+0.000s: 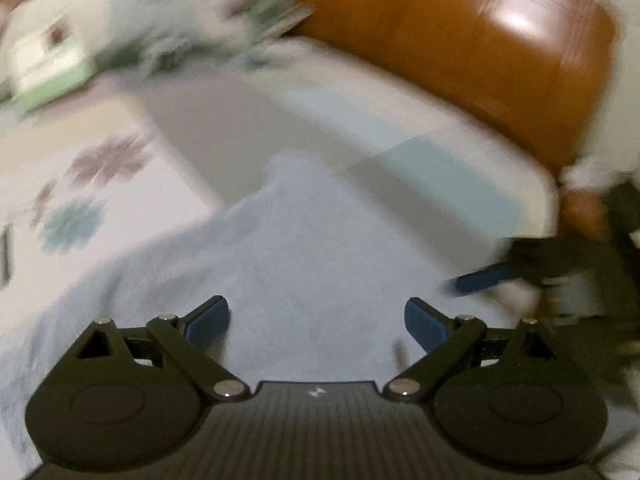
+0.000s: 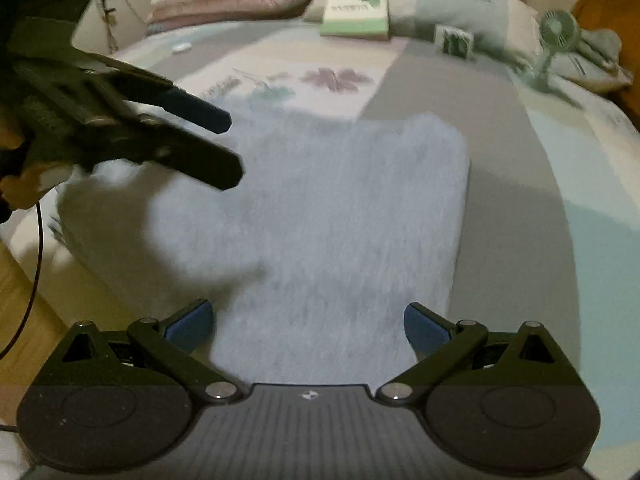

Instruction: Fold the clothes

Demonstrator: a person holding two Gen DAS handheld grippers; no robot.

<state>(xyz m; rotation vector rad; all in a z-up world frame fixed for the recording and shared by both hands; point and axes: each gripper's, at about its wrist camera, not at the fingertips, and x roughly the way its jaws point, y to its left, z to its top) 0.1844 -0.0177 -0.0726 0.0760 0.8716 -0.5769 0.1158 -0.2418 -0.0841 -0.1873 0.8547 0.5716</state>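
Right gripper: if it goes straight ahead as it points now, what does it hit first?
Probably the light blue garment on the bed: the right gripper, jaws open, points along it. Depth is unclear.

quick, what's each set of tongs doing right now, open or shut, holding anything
Left tongs: open, holding nothing, above the light blue cloth.
Right tongs: open, holding nothing, also over the cloth.

Left gripper (image 1: 316, 322) at bottom centre, jaws spread wide over pale blue cloth (image 1: 280, 248). Right gripper (image 1: 480, 280) at right edge, blurred. Wooden headboard (image 1: 460, 40) upper right.
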